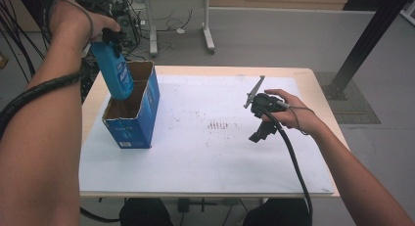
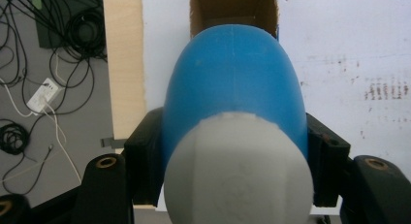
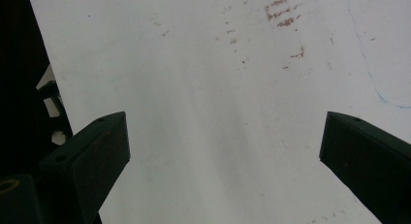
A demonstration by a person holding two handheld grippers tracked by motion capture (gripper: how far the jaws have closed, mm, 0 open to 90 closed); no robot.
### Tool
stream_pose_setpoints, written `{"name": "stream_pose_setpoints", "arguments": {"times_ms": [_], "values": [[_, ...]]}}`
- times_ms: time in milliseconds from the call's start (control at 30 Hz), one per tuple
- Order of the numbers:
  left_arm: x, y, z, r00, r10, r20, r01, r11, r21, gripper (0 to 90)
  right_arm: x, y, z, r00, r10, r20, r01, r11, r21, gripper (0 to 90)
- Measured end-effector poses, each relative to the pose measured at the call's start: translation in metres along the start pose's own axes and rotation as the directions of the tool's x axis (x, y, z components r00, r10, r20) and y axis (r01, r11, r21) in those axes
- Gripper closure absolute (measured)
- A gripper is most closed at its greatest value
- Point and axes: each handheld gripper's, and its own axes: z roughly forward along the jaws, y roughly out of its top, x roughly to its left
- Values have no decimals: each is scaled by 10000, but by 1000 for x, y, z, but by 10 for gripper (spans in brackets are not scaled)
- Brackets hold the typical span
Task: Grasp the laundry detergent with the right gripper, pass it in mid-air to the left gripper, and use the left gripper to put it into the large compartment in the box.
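A blue bottle [image 1: 114, 69] with a white cap [image 2: 237, 173] hangs upright, its lower end dipping into the open top of a blue cardboard box [image 1: 142, 113] on the table's left. My left gripper [image 1: 110, 37] is shut on the bottle near its cap, jaws pressing both sides of the bottle [image 2: 235, 83]. The box's brown inside [image 2: 232, 10] lies straight below the bottle. My right gripper [image 1: 260, 130] is held above the white sheet at the right, pointing down, jaws wide apart and nothing between them [image 3: 225, 146].
A white sheet [image 1: 205, 152] with brown smudges [image 1: 219, 124] covers the wooden table [image 1: 313, 77]. Cables and a power adapter [image 2: 42, 94] lie on the floor left of the table. A desk frame [image 1: 205, 25] stands behind, and a black post [image 1: 362, 45] rises at the back right.
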Motion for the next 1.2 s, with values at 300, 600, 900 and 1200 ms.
{"name": "stream_pose_setpoints", "arguments": {"times_ms": [300, 600, 900, 1200], "values": [[-5, -3, 26, 10000, 34, 94, -36, 9996, 270, 380, 1, -1, -1, 10000, -9, -25, 9, 10000, -11, 37], [-13, -7, 54, 9999, 114, 43, -116, 9988, 478, 380, 2, -1, 0, 10000, -11, -86, 10, 10000, -41, 39], [-16, -14, 80, 9998, 166, 87, -172, 9978, 647, 380, 3, -3, -1, 10000, -20, -73, 19, 10000, -40, 37], [-17, -20, 107, 9997, 200, 167, -213, 9965, 809, 380, 4, -4, 0, 9999, 14, -133, -15, 10000, -75, 38]]}}
